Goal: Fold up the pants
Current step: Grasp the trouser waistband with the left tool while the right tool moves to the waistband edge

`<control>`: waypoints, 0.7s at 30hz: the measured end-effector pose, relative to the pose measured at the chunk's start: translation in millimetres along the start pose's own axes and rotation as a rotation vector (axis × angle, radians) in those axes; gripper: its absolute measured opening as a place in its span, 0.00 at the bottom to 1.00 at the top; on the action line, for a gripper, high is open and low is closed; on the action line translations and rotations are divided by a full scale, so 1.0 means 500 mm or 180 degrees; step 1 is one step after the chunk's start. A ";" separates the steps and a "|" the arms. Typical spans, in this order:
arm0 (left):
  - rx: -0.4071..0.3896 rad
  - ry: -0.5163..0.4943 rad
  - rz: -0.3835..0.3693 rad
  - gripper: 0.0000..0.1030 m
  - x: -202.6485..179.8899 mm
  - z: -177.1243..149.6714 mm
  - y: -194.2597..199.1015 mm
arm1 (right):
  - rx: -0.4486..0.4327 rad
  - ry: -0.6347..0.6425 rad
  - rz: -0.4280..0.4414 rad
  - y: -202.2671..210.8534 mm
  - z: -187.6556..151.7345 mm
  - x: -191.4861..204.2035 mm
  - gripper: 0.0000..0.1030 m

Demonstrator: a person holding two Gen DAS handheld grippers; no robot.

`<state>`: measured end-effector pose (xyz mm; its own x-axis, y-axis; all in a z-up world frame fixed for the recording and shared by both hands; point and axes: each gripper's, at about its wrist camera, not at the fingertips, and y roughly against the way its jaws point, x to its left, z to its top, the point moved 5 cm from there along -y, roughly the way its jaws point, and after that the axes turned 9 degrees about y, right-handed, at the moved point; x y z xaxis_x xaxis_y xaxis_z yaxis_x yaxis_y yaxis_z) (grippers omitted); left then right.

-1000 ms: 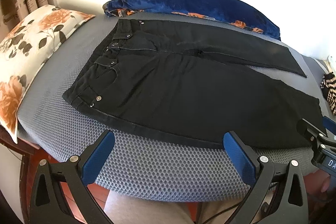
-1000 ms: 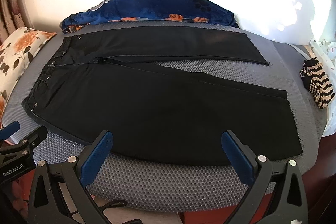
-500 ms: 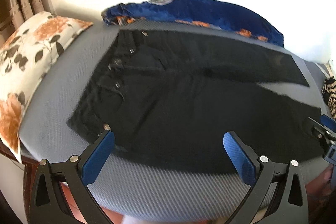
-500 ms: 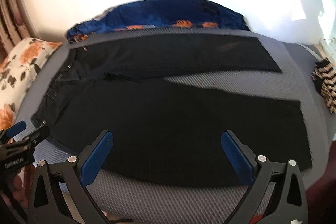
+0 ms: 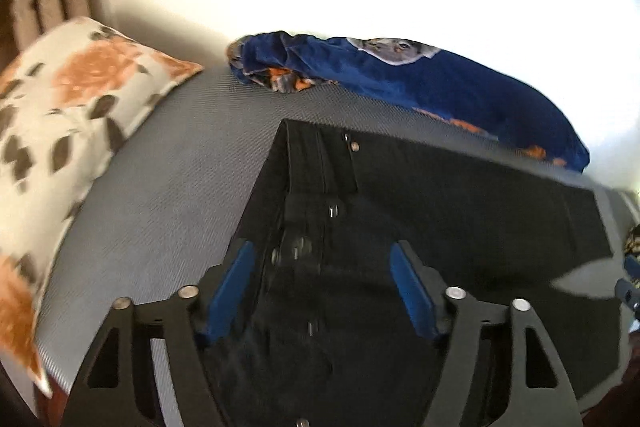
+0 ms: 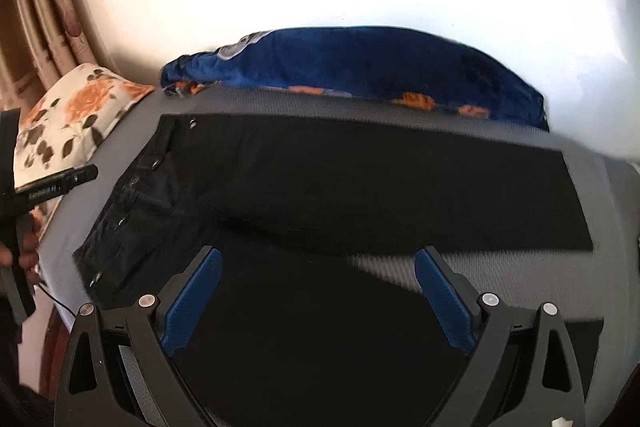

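The black pants (image 6: 360,179) lie flat on the grey mattress (image 5: 168,195), legs spread apart; my left gripper (image 5: 320,287) is closing over the waistband, pads not yet pressing the cloth; my right gripper (image 6: 320,291) hangs wide apart, narrowing slightly, above the near leg; behind lies a blue blanket (image 6: 380,67); at the left, a flowered pillow (image 5: 60,115).

A home bedroom: grey mattress (image 5: 168,187), floral pillow (image 5: 60,131), blue blanket (image 6: 360,67), curtains (image 6: 44,27).
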<state>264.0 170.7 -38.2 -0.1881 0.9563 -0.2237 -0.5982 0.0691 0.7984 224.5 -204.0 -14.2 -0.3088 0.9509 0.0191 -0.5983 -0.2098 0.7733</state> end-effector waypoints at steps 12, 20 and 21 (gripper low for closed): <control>0.0750 0.0480 -0.0801 0.46 0.071 0.162 -0.255 | 0.0179 -0.0148 0.0383 -0.175 0.124 0.010 0.91; 0.1137 0.0622 -0.1193 0.42 0.081 0.177 -0.343 | 0.0271 -0.0029 0.0577 -0.261 0.159 0.036 0.91; 0.1163 0.0641 -0.1244 0.42 0.082 0.178 -0.348 | 0.0286 -0.0023 0.0589 -0.272 0.162 0.037 0.91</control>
<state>429.9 223.2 -136.6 -0.1732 0.7694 -0.6149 -0.3519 0.5348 0.7682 360.2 -139.3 -67.7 -0.4019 0.8997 0.1703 -0.4635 -0.3603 0.8095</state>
